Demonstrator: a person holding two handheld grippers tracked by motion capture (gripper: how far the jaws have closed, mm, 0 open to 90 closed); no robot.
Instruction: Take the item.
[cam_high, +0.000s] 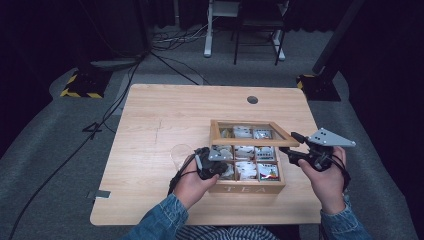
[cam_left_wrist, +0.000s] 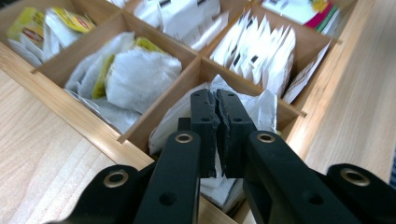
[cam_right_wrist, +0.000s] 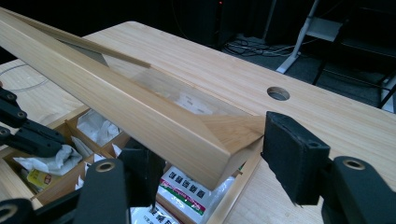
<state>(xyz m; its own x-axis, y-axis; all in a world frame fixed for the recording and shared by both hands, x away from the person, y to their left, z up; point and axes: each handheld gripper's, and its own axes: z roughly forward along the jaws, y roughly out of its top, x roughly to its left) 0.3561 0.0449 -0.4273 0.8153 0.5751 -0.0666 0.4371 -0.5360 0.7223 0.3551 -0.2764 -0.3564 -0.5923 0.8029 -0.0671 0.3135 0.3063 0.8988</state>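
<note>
On the near half of the light wooden tabletop (cam_high: 150, 130), a wooden tea box (cam_high: 246, 187) marked "TEA" is seen with its glass-paned lid (cam_high: 250, 134) raised. Six compartments can be counted in the high view, two across and three deep, all filled with tea bags (cam_left_wrist: 140, 74); whether more lie hidden cannot be told. The left gripper (cam_left_wrist: 215, 103) is held over the near left compartment, its jaws pressed together on a white tea bag (cam_left_wrist: 261, 105) with crumpled paper showing around them. The right gripper (cam_right_wrist: 210, 158) is spread wide around the lid's wooden corner (cam_right_wrist: 219, 149), whose frame lies between the jaws; contact cannot be judged. A round clear object (cam_high: 180, 151) lies just left of the box. One round hole (cam_high: 252, 99) is cut at the tabletop's far edge. Beyond, cables and stand legs (cam_high: 207, 30) are seen on the grey floor.
</note>
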